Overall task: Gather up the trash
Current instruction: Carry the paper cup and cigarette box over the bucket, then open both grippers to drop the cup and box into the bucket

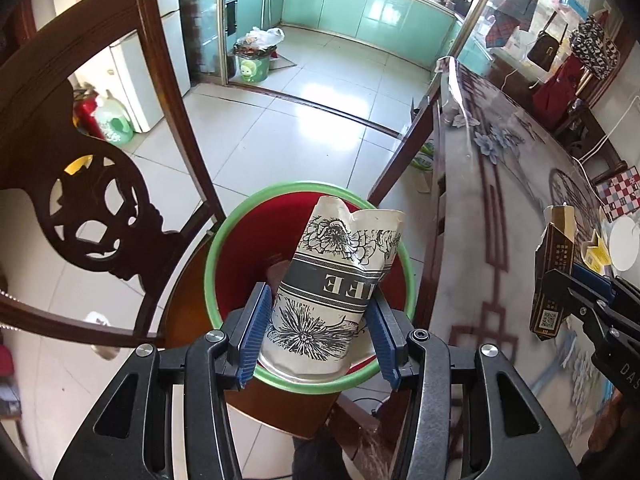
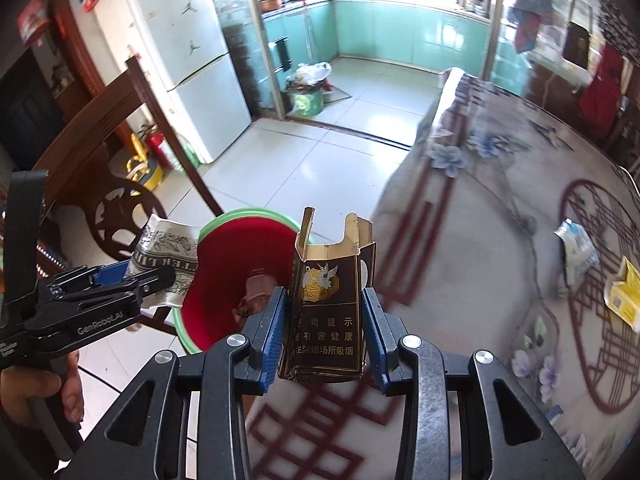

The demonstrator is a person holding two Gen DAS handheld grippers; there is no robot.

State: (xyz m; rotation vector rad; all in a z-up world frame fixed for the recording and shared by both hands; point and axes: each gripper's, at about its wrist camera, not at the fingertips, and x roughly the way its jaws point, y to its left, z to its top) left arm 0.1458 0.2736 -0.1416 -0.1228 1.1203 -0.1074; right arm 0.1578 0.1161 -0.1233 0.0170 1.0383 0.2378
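Observation:
My left gripper (image 1: 318,326) is shut on a crushed white paper cup with black flower print (image 1: 332,280), held right above a red bin with a green rim (image 1: 240,256). The bin stands on a wooden chair seat beside the table. My right gripper (image 2: 324,332) is shut on an open dark brown cigarette pack (image 2: 330,308), held at the table's left edge, right of the bin (image 2: 236,256). Brown trash (image 2: 254,300) lies inside the bin. The cup (image 2: 168,256) and left gripper (image 2: 132,280) show at left in the right wrist view; the pack (image 1: 554,276) shows at right in the left wrist view.
The table (image 2: 500,208) has a flowered plastic cover. On it lie a crumpled white-blue wrapper (image 2: 578,256) and a yellow carton (image 2: 624,296) at the right. A carved wooden chair back (image 1: 92,152) stands left of the bin. A full green bin (image 1: 254,60) stands by the kitchen doorway.

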